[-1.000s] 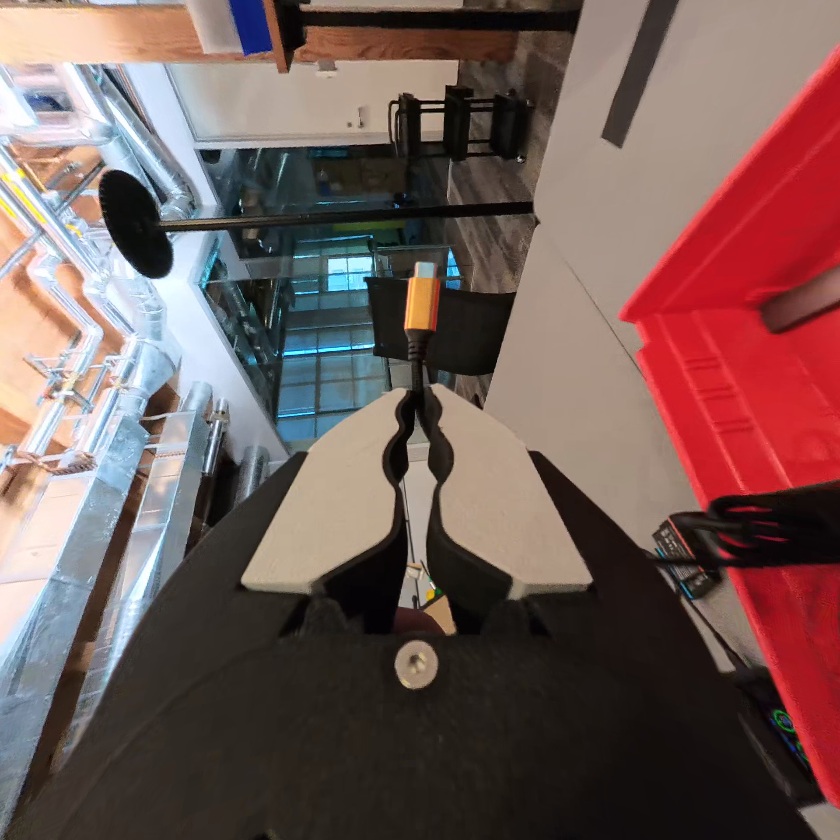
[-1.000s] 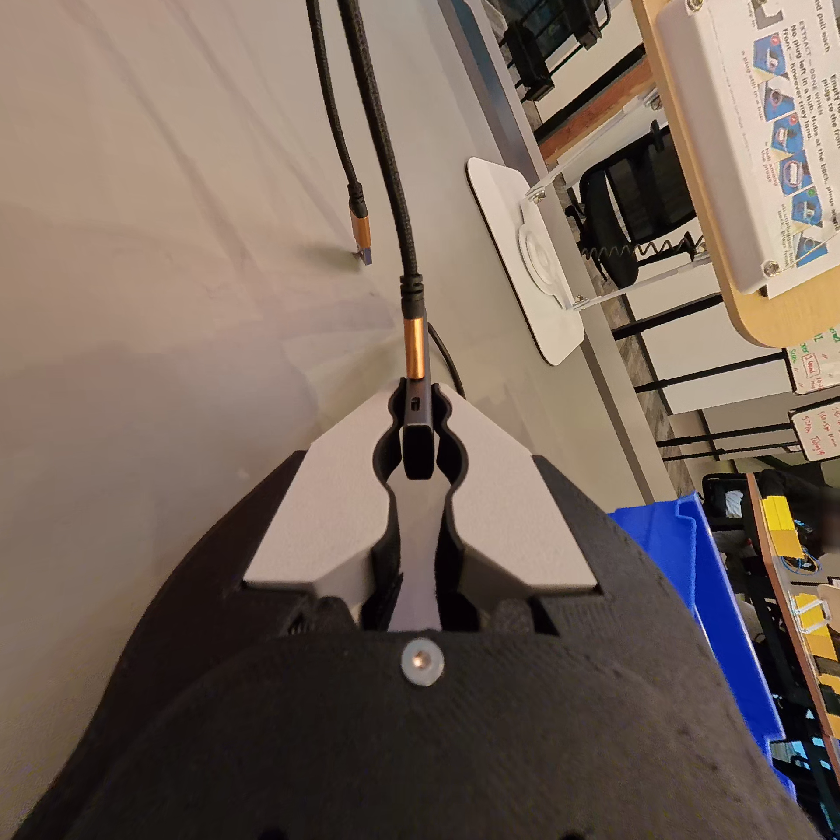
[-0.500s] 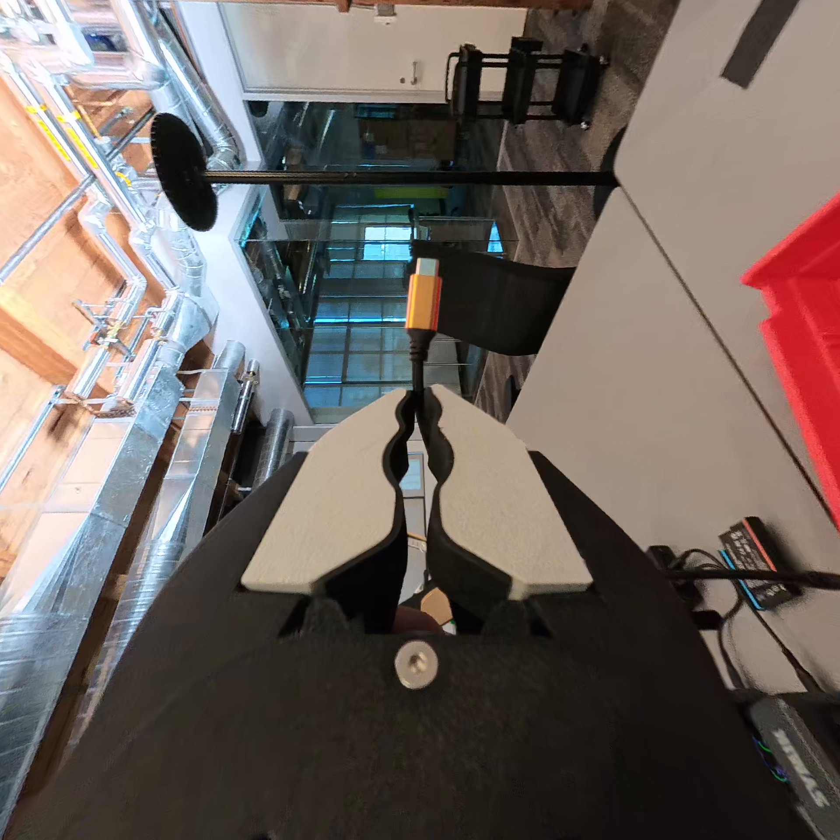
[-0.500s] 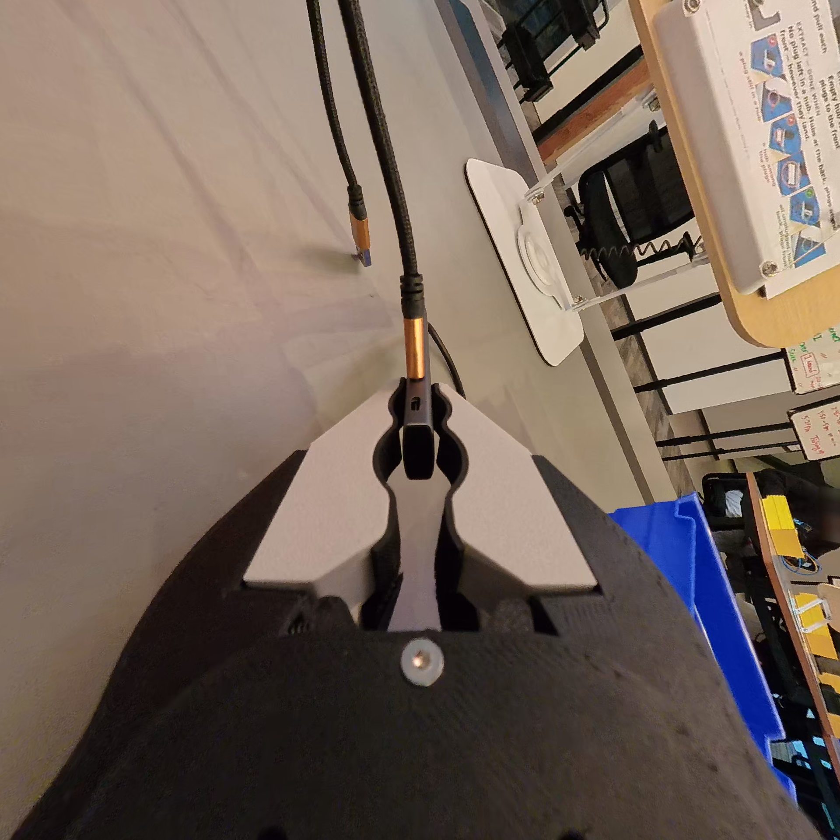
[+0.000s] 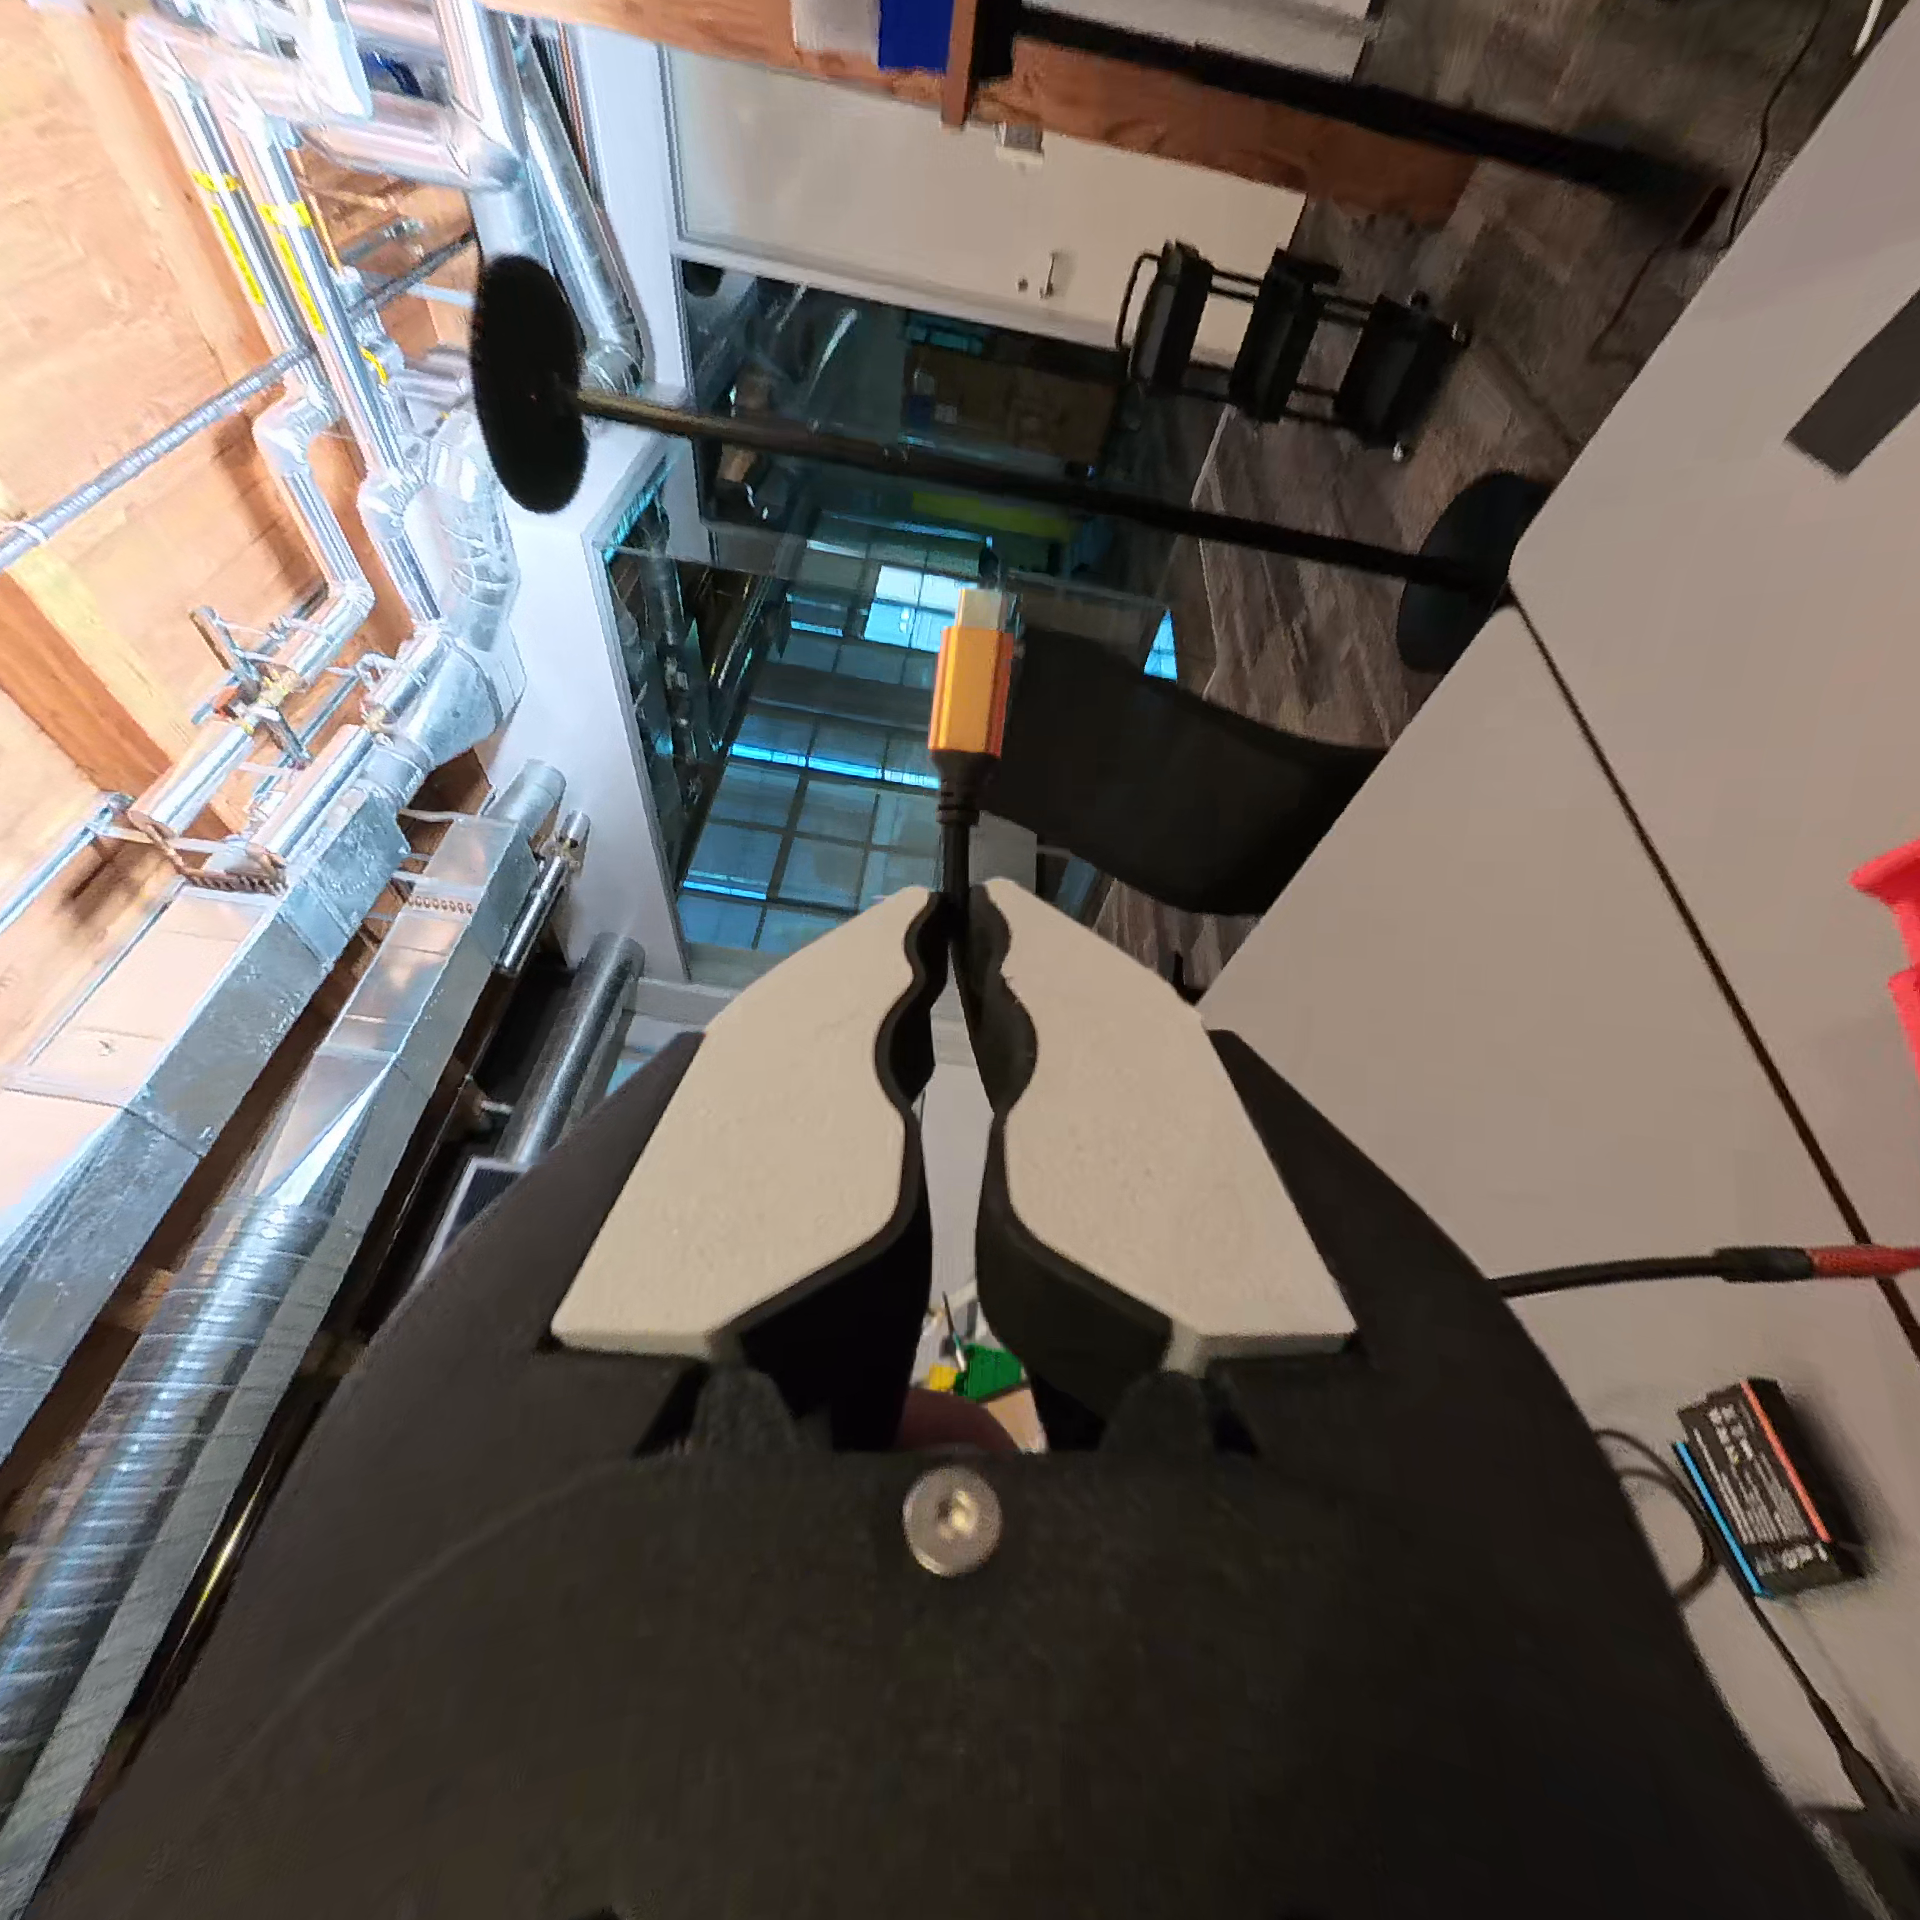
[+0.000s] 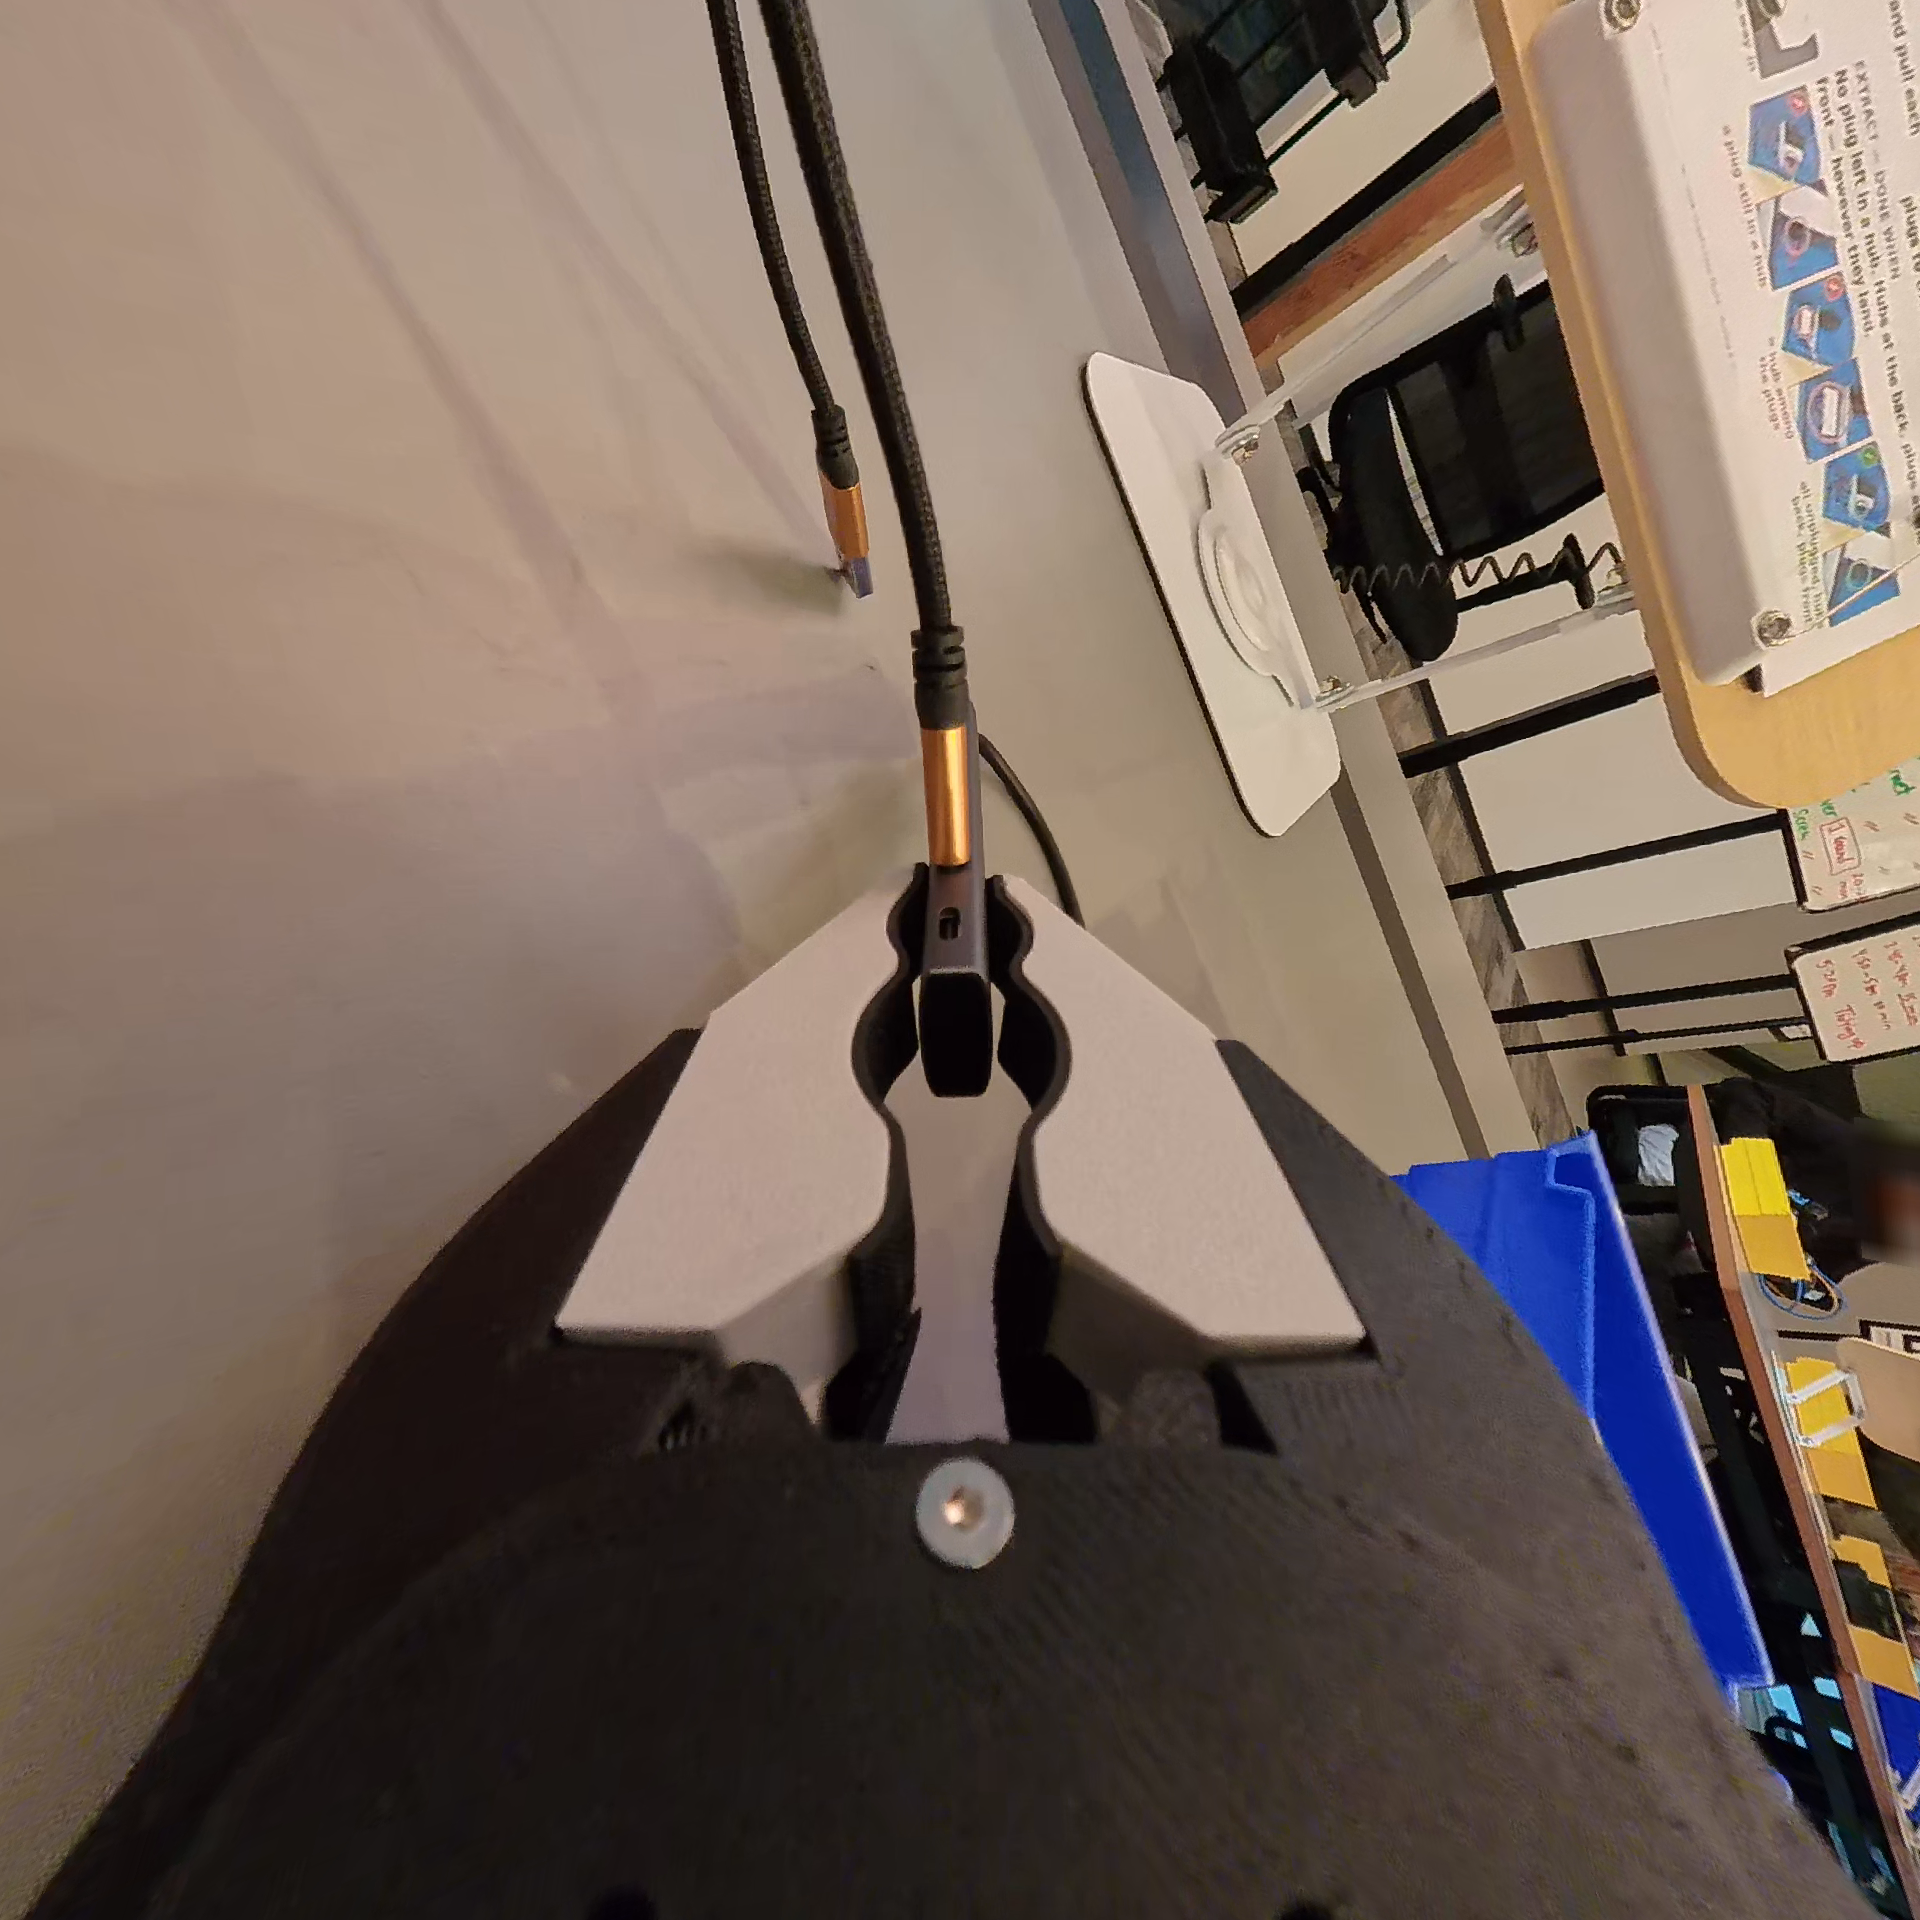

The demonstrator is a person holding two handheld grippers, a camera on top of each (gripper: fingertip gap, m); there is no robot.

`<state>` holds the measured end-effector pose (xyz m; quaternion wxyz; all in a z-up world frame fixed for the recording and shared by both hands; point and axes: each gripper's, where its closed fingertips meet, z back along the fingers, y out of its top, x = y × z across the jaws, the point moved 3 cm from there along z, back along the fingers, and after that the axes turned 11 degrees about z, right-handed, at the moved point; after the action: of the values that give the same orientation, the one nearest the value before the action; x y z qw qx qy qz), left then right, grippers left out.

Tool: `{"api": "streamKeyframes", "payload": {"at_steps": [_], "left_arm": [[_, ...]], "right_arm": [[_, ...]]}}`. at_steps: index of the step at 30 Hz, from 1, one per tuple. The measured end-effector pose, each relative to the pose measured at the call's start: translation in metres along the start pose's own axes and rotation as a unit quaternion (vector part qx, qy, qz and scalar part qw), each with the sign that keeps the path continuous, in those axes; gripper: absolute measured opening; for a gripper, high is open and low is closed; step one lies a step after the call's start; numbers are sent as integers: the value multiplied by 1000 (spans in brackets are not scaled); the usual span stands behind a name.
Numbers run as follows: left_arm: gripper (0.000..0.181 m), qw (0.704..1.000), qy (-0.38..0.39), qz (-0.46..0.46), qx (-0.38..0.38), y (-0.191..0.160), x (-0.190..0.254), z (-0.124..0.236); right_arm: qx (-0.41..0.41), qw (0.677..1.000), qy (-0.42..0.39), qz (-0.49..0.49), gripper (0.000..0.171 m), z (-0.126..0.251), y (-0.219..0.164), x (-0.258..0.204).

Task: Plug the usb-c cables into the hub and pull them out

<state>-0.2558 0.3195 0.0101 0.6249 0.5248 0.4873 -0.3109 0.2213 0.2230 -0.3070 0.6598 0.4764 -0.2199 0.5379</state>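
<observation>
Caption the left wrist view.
Left gripper pinches a black cable, its orange plug sticking out past the fingertips.

Both cameras sit just behind their own tongs and look forward along them, with the pictures rolled sideways. The left wrist view, past the left grey-padded tongs (image 5: 954, 920), faces out over the edge of the pale grey surface (image 5: 1507, 1039) toward a far glass wall and ceiling ducts. The right wrist view, past the right grey-padded tongs (image 6: 954, 899), looks closely along the surface (image 6: 416, 623) toward its far edge. The surface is the only part both views share.
</observation>
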Motion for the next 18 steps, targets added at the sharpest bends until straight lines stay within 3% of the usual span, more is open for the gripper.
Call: {"api": "streamKeyframes", "payload": {"at_steps": [6, 10, 14, 18], "left_arm": [[2, 994, -74, 9, 86, 80, 16, 37], [3, 975, -190, 15, 114, 123, 63, 64], [3, 946, -301, 6, 122, 147, 126, 87], [3, 909, -408, 21, 79, 145, 195, 100]], "right_arm": [[-1, 1000, 0, 0, 6, 1, -1, -1], [0, 1000, 0, -1, 6, 1, -1, -1], [0, 1000, 0, 0, 6, 1, -1, -1], [1, 1000, 0, -1, 6, 1, -1, -2]]}}
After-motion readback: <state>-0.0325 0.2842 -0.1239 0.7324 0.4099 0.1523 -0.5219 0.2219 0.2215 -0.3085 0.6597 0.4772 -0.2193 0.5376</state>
